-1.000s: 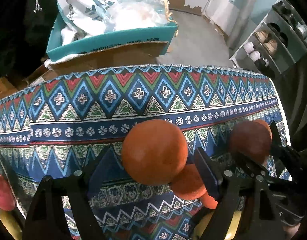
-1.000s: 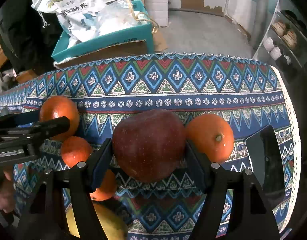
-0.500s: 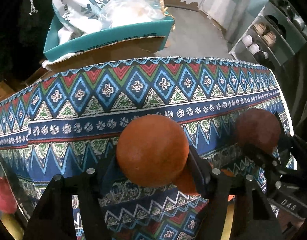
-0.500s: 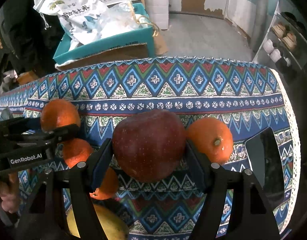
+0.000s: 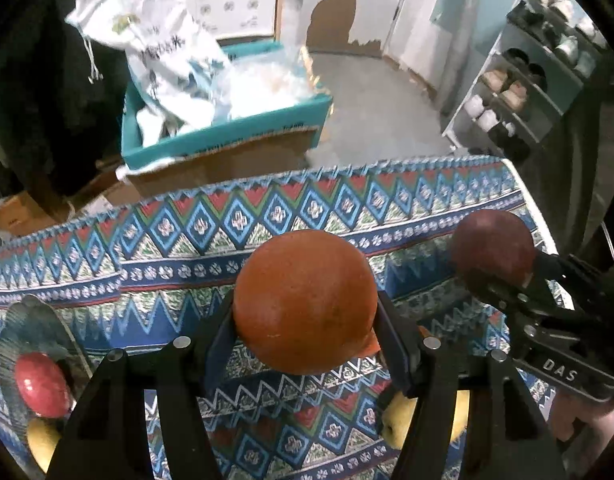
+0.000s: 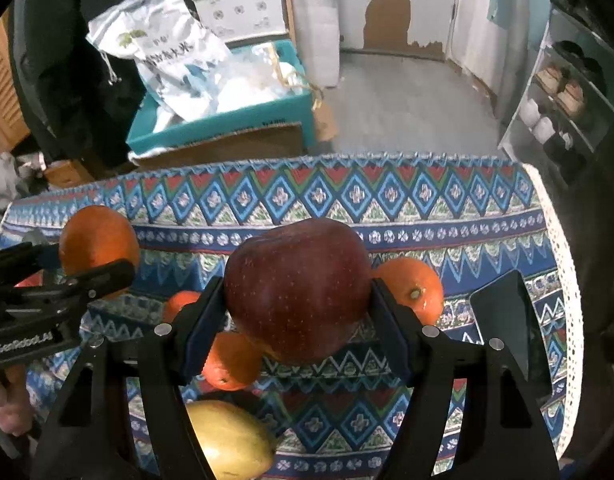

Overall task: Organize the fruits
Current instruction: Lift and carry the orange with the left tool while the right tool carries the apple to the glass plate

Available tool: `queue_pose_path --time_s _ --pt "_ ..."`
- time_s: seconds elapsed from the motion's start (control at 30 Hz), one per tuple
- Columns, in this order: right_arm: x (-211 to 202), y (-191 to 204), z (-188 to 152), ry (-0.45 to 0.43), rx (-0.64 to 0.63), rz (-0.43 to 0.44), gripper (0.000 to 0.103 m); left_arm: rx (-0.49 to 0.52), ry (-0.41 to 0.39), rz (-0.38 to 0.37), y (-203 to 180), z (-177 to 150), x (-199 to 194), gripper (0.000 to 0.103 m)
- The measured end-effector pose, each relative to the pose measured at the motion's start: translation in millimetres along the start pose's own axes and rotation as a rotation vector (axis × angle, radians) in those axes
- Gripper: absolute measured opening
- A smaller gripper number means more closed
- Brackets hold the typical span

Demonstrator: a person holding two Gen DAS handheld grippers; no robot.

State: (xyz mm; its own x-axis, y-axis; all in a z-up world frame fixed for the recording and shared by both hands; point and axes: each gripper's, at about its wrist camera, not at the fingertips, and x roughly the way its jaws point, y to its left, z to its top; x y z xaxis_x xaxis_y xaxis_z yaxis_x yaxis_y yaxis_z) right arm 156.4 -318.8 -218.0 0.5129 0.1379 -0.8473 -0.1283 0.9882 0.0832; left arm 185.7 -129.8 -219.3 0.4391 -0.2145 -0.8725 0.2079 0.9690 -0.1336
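Note:
My left gripper (image 5: 307, 336) is shut on an orange (image 5: 305, 304) and holds it above the patterned tablecloth (image 5: 179, 248). My right gripper (image 6: 299, 320) is shut on a dark red apple (image 6: 299, 288), also clear of the cloth. In the right wrist view the left gripper (image 6: 93, 258) shows at the left with its orange (image 6: 99, 240). The left wrist view shows the apple (image 5: 493, 246) at the right. On the cloth lie more oranges (image 6: 411, 292) (image 6: 231, 356) and a yellow fruit (image 6: 227, 440).
A glass plate (image 5: 35, 320) at the left holds a red apple (image 5: 41, 384) and a yellow fruit (image 5: 41, 440). A black flat device (image 6: 507, 320) lies near the cloth's right edge. Beyond the far edge stands a teal box (image 5: 227, 132) with bags.
The left jaws closed onto the orange and lifted it off the cloth. The right gripper rose a little with the apple still held.

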Motion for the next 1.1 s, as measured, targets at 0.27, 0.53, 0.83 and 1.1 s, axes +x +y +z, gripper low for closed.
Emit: queue_pose_path --time_s 0.27,0.53,0.83,1.1 --pt "-34.8 8.5 7.5 -0.073 0.005 0.014 0.071 0.018 -0.078 -0.005 -5.4 1.6 -47.4 0.066" --pt "-69.4 14.3 13.7 -0.136 0.003 0.027 0.071 0.013 -0.141 -0.021 -6.1 1.0 -87.4 0.066" --pt "-106.6 24.6 15.2 -0.204 -0.019 0.042 0.071 0.014 -0.193 -0.024 -3.2 -5.0 -127.1 0.066" --pt "-133.0 39.0 15.5 -0.244 -0.047 0.071 0.071 0.009 -0.242 -0.016 8.1 -14.2 -159.3 0.066"
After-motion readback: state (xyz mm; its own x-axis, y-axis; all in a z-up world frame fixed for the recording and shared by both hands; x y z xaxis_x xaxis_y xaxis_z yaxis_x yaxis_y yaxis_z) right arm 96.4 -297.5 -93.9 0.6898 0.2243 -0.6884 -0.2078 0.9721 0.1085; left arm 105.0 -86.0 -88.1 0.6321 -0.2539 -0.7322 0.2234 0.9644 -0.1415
